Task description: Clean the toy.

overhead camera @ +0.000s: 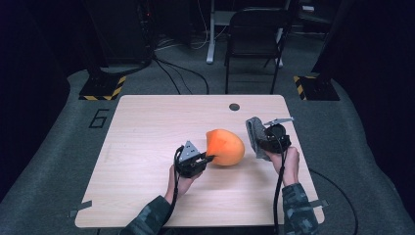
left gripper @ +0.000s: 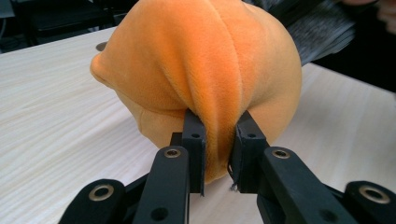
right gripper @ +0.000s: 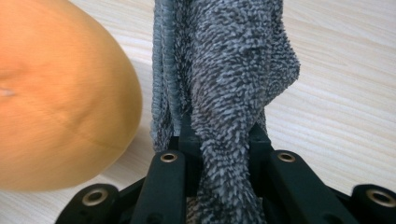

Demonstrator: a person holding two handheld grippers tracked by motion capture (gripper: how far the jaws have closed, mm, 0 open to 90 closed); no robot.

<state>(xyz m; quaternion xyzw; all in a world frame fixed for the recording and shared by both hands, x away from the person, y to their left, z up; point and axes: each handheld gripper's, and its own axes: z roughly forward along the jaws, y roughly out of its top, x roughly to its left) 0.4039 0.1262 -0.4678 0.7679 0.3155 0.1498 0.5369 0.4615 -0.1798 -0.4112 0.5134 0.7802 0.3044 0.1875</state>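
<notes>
Left gripper [overhead camera: 208, 157] fingers [left gripper: 194, 135] pinch a fold of the orange plush [overhead camera: 225, 147] mid-bench [overhead camera: 147, 127]. Right gripper [overhead camera: 262, 137] fingers clamp the grey cloth [overhead camera: 254, 134], hanging upright just right of the plush, nearer the right edge; cloth must travel left.

The high view is dim around its edges: the floor and background fall into near black, while the wooden table [overhead camera: 147, 147] is evenly lit from above. Shadows there are soft and short, pooling just beneath the left gripper [overhead camera: 209, 157] and the orange plush [overhead camera: 226, 147] it pinches. The picture is soft and low in detail. In the left gripper view the plush is bright and sharp near the jaws, the background behind it dark. In the right gripper view the grey cloth [right gripper: 229, 84] between the jaws is crisp; the plush beside it is blurred.
</notes>
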